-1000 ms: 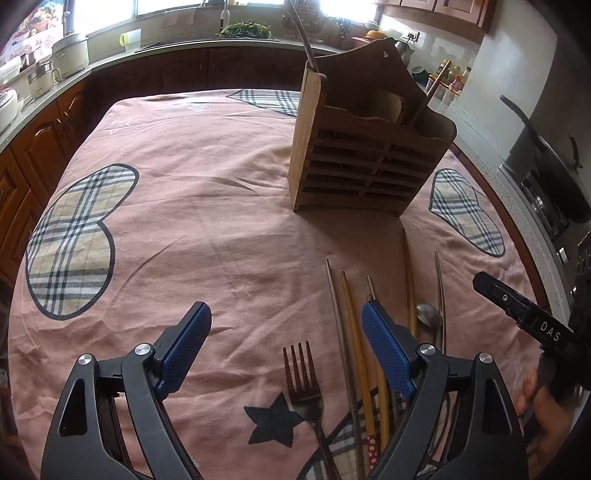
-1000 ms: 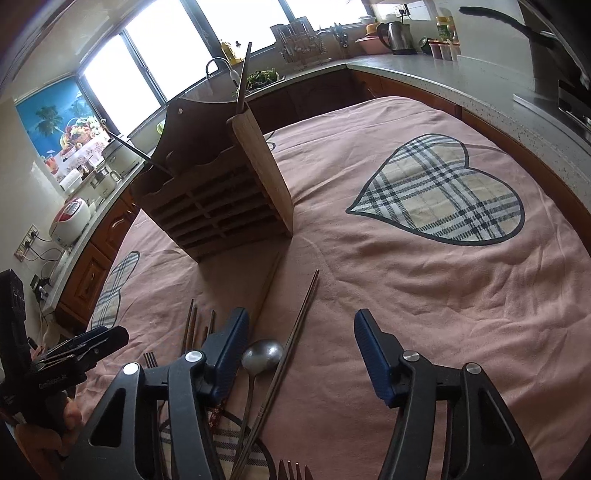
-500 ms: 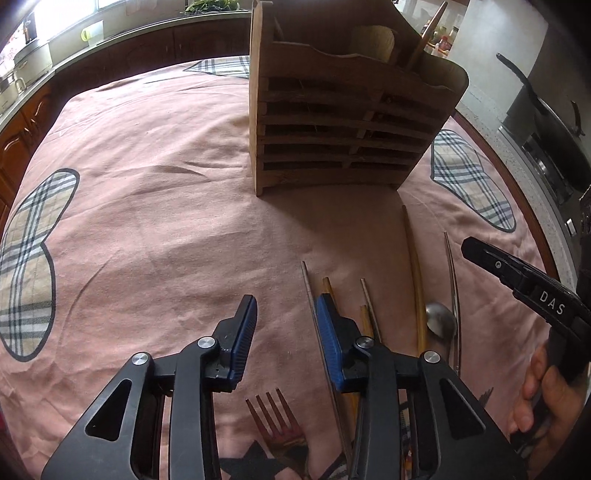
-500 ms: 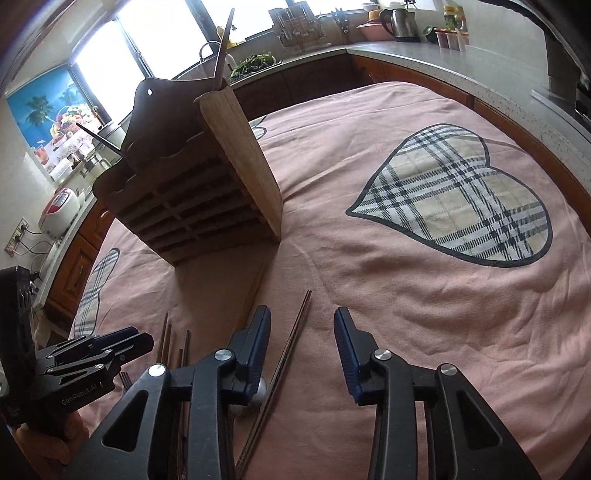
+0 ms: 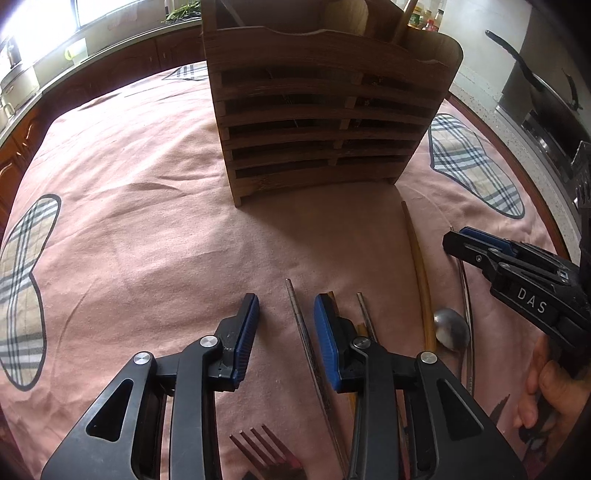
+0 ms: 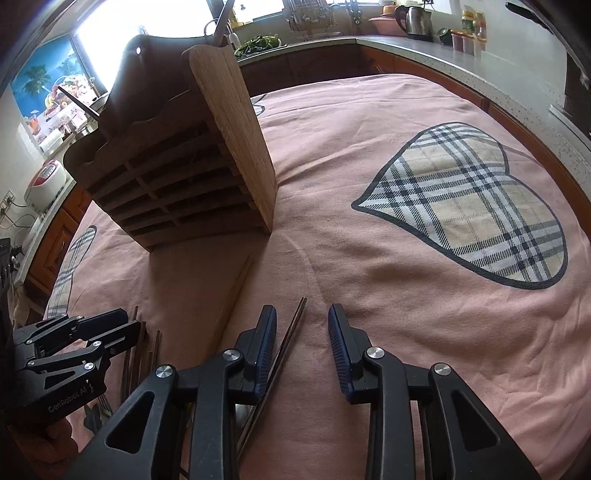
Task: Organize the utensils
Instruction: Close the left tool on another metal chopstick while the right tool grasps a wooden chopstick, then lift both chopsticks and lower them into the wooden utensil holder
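Note:
A wooden slatted utensil holder point(image 5: 317, 122) stands on the pink cloth; it also shows in the right wrist view point(image 6: 177, 177). My left gripper point(image 5: 284, 308) is open low over the cloth, with a metal chopstick point(image 5: 299, 325) lying between its fingers. A wooden chopstick point(image 5: 419, 273), a spoon point(image 5: 450, 328) and a fork point(image 5: 266, 448) lie nearby. My right gripper point(image 6: 303, 317) is open, with a dark chopstick pair point(image 6: 288, 339) lying between its fingers. The right gripper also shows in the left wrist view point(image 5: 480, 243).
The pink tablecloth point(image 6: 369, 258) has plaid heart patches point(image 6: 465, 203). Kitchen counters ring the table, with a kettle point(image 6: 413, 18) and a rice cooker point(image 6: 44, 181). A pan point(image 5: 535, 85) sits on the stove at right.
Both grippers have moved forward and lower toward the holder and narrowed their opening. Each now straddles a chopstick on the cloth.

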Demonstrator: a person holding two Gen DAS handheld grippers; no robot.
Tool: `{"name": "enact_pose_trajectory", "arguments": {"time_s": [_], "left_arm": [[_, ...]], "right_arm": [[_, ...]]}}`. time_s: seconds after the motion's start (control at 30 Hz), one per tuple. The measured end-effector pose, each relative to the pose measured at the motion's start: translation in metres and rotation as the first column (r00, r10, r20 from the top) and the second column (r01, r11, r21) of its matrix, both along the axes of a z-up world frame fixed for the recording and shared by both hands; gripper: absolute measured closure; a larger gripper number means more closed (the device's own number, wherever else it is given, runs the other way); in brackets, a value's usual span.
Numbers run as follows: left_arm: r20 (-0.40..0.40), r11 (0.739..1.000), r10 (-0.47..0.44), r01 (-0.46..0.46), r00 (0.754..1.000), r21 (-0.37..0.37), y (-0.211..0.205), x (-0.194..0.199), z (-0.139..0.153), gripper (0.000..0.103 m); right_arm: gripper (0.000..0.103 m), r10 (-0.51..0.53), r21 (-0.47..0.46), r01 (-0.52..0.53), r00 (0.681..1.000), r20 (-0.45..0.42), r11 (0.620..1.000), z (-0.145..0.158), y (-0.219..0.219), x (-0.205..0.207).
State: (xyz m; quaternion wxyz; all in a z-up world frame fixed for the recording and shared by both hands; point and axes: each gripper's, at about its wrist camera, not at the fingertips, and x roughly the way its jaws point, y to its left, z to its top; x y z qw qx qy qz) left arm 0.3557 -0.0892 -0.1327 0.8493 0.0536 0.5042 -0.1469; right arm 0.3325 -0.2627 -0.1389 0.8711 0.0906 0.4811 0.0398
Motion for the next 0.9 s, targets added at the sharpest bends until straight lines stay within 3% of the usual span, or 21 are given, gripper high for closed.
{"name": "enact_pose_trajectory", "arguments": {"time_s": [0.1, 0.23, 0.37, 0.57, 0.9], "left_arm": [[0.010, 1.000, -0.010, 0.010, 1.000, 0.015, -0.002, 0.000, -0.001, 0.095], [0.020, 0.999, -0.016, 0.015, 1.000, 0.029, -0.010, 0.002, -0.002, 0.096], [-0.014, 0.999, -0.008, 0.007, 1.000, -0.043, -0.004, 0.003, 0.002, 0.099], [-0.014, 0.989, 0.027, -0.028, 1.000, -0.143, 0.020, -0.008, 0.020, 0.100], [0.056, 0.974, 0.033, -0.020, 0.998, -0.227, 0.042, -0.045, 0.066, 0.100]], "right_arm": [[0.086, 0.007, -0.039, -0.008, 1.000, -0.003, 0.999, 0.000, 0.002, 0.000], [0.091, 0.025, -0.102, -0.024, 1.000, 0.000, 0.994, 0.000, 0.013, -0.001], [0.097, 0.023, 0.001, -0.023, 1.000, -0.004, 1.000, 0.001, 0.008, -0.002], [0.098, 0.016, 0.130, -0.018, 1.000, 0.016, 0.991, 0.016, -0.003, -0.012], [0.099, 0.029, 0.183, -0.046, 0.995, 0.092, 0.982, 0.054, -0.005, -0.033]]}}
